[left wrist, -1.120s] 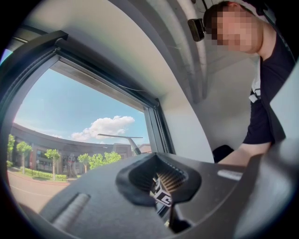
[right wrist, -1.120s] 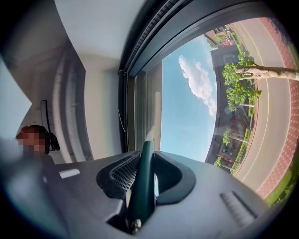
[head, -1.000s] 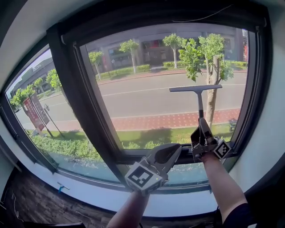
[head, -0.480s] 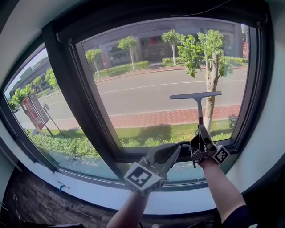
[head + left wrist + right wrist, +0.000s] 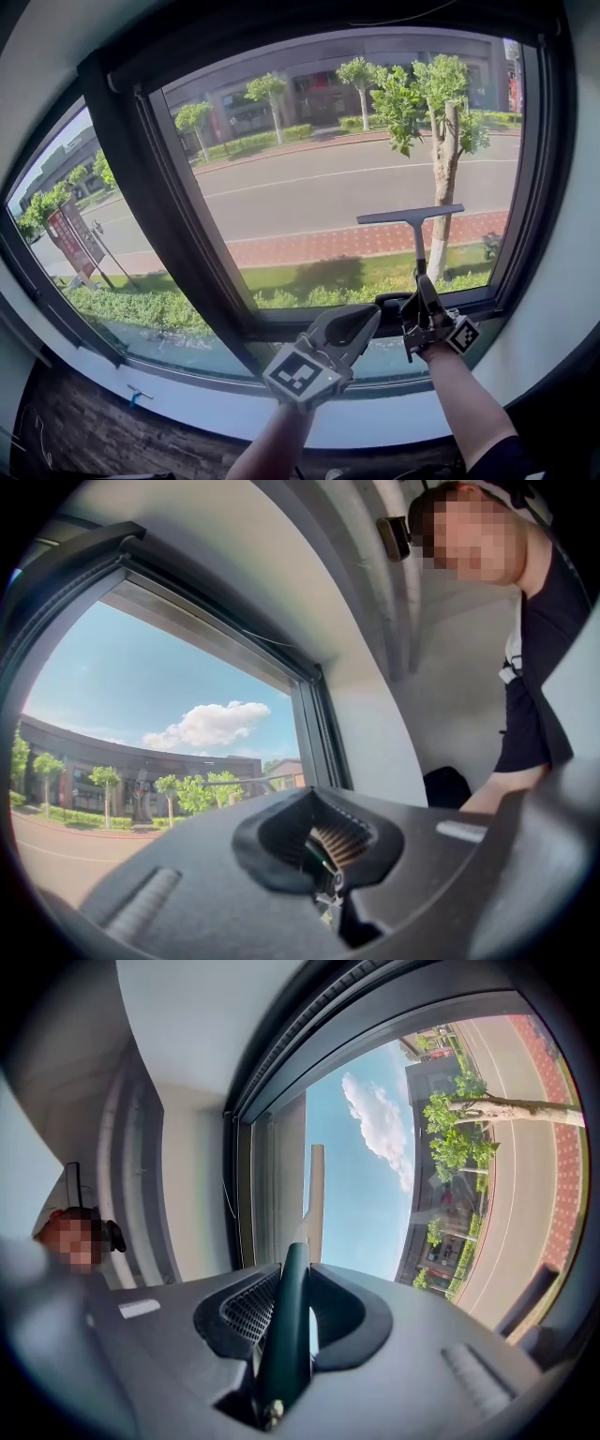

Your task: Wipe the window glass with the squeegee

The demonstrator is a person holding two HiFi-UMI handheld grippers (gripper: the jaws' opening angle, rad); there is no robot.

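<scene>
So the right gripper (image 5: 419,292) is clamped tight on the squeegee (image 5: 410,217) handle, blade up against the lower right of the window glass (image 5: 309,187), while the left gripper (image 5: 356,321) hangs clenched and empty near the window frame (image 5: 281,327).

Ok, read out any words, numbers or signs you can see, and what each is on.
Red sign outside the window: print too small and blurred to read.
Shopfronts across the road: signs too blurred to read.
Left gripper and right gripper cubes: black-and-white squares only, no letters.
Squeegee: no label visible.
</scene>
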